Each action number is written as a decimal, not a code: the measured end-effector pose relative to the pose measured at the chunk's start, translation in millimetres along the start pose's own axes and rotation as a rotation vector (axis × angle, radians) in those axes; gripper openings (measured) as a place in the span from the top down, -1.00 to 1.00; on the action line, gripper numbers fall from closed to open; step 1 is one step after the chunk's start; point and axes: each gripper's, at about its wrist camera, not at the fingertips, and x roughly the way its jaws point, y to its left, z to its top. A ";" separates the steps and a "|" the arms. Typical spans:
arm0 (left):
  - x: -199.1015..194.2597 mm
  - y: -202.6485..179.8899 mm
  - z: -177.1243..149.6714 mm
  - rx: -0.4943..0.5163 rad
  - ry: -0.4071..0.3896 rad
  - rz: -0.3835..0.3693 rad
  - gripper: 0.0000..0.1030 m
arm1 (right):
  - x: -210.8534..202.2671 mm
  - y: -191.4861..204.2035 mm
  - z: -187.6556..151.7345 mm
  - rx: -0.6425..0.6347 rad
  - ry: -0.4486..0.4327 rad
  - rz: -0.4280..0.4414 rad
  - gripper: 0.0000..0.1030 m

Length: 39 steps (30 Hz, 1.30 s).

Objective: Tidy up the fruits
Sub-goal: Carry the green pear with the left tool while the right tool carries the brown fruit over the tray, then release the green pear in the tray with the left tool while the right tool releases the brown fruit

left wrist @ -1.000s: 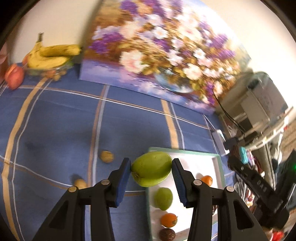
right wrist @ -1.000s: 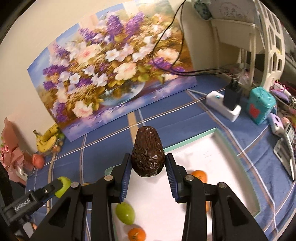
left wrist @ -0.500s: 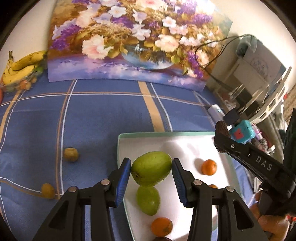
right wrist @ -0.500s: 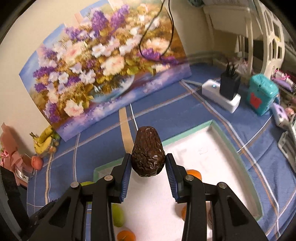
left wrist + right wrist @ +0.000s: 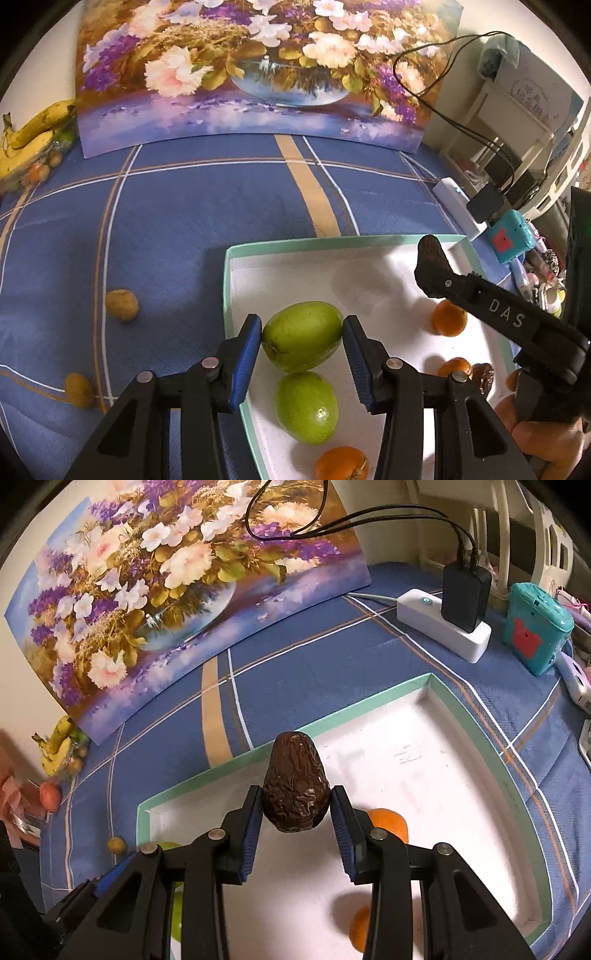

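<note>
Over the last second both held fruits have been brought down from above the blue checked cloth to just over the green-rimmed tray. The left gripper is clamped on a green fruit, now carried inside the tray's left edge, directly above a second green fruit already lying there. The right gripper is clamped on a wrinkled dark brown fruit (possibly a large dried date), which hangs over the tray's white floor near its far rim. Neither opening has altered, so both grips are judged secure and release into the tray appears to be the step at hand.

Two small yellowish fruits are left on the cloth beyond the tray's left edge, so sorting is judged unfinished.

Whether either held fruit already touches the tray floor cannot be told. Oranges in the tray are partly covered by the right gripper's arm, and another dark fruit near the right rim is half hidden. Bananas at the cloth's far left corner are cut off by the lens edge.
</note>
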 end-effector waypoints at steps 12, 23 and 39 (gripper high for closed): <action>2.9 4.6 -1.1 -0.004 0.006 0.019 0.10 | 12.8 -4.9 -5.8 -0.005 0.014 -0.030 0.25; -1.5 10.4 0.6 -0.029 0.020 -0.005 0.10 | 14.2 -5.2 -6.3 -0.005 0.013 -0.049 0.24; -56.0 48.3 19.8 -0.152 -0.063 0.018 0.09 | -0.1 -5.2 -5.6 0.004 0.004 -0.060 0.24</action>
